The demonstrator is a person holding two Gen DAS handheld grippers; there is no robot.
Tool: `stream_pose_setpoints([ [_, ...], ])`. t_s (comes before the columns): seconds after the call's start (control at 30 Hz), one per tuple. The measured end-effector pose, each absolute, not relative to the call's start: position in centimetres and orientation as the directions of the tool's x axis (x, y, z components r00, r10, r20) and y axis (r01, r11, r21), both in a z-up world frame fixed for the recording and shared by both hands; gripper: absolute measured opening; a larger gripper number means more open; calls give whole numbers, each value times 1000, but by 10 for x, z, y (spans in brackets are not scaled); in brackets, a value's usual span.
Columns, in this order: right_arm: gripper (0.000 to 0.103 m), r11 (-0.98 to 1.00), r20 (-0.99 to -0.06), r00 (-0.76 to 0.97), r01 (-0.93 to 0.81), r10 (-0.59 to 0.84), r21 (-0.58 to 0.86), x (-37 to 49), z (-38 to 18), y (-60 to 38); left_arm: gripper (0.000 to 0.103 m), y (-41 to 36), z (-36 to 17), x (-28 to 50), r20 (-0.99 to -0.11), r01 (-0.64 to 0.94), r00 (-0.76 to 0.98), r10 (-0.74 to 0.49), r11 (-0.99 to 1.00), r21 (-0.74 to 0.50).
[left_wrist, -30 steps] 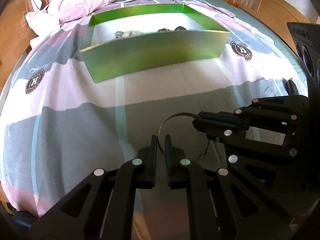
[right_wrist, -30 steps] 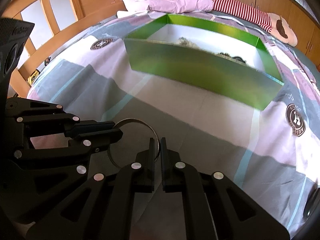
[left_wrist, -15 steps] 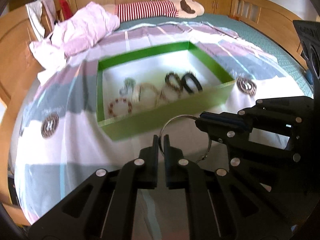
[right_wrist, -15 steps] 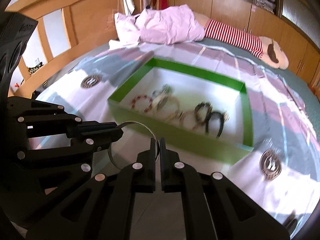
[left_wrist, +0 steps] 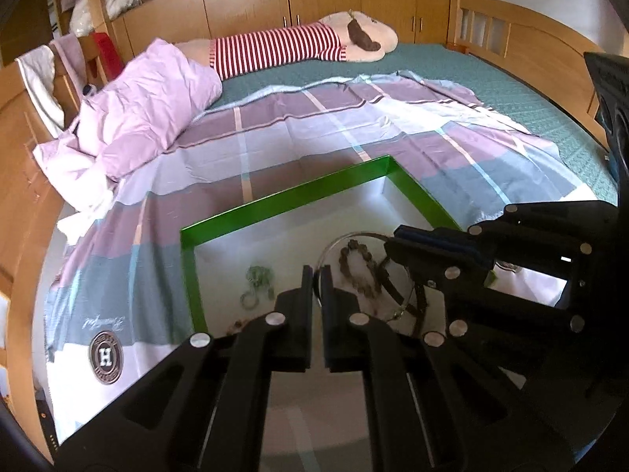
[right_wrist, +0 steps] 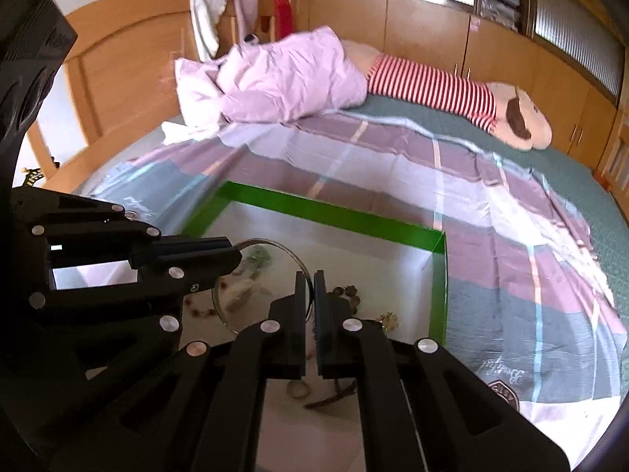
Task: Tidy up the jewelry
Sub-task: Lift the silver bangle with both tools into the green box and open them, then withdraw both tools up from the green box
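A thin silver hoop (left_wrist: 334,242) hangs over the green box (left_wrist: 283,200), which has a white inside. My left gripper (left_wrist: 317,275) is shut on the hoop's near left side. My right gripper (left_wrist: 395,242) reaches in from the right and is shut on the hoop's far right side. In the right wrist view the right gripper (right_wrist: 309,279) pinches the hoop (right_wrist: 285,247) and the left gripper (right_wrist: 236,253) grips it from the left. Inside the box (right_wrist: 334,212) lie a dark beaded bracelet (left_wrist: 355,265), a pale green chain (left_wrist: 257,283) and several other pieces, partly hidden by the fingers.
The box rests on a checked pink, grey and white sheet (left_wrist: 354,129) spread over a green bed. A crumpled pink quilt (left_wrist: 149,106) and a striped plush toy (left_wrist: 283,47) lie behind it. A wooden bed frame (right_wrist: 118,78) and cupboards ring the bed.
Both grippers have lifted the hoop off the sheet and carried it forward, from in front of the box to above its inside. The box's contents have come into view.
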State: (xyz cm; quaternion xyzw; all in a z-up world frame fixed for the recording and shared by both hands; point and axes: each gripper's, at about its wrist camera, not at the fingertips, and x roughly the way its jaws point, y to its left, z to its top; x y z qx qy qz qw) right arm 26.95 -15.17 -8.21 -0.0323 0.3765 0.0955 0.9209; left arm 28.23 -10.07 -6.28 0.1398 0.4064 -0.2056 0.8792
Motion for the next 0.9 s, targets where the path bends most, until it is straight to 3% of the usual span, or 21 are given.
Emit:
stream_pose_setpoints([
  [0.17, 7, 989, -746, 655, -145, 119, 30, 283, -118, -161, 5, -107, -104, 302, -815, 464, 528, -241, 885, 40],
  [0.23, 17, 993, -747, 657, -112, 102, 38, 281, -124, -165, 17, -104, -118, 303, -820, 450, 519, -241, 893, 22],
  [0.3, 26, 995, -747, 657, -86, 101, 59, 277, -125, -174, 44, -98, -124, 301, -818, 419, 530, -222, 907, 26],
  [0.37, 47, 994, -736, 668, -71, 112, 86, 271, -120, -181, 47, -90, -122, 298, -810, 398, 542, -226, 917, 11],
  [0.43, 60, 995, -717, 690, -46, 97, 90, 261, -111, -187, 54, -82, -116, 292, -800, 375, 553, -233, 927, -11],
  [0.5, 72, 996, -700, 711, -12, 67, 83, 253, -102, -192, 68, -74, -106, 282, -780, 330, 588, -214, 944, -11],
  [0.63, 96, 994, -688, 725, 65, 12, 87, 237, -89, -198, 80, -64, -93, 263, -755, 260, 634, -170, 966, 0],
  [0.9, 99, 984, -666, 744, 152, -53, 92, 211, -81, -207, 96, -56, -76, 239, -749, 205, 648, -137, 979, -1],
])
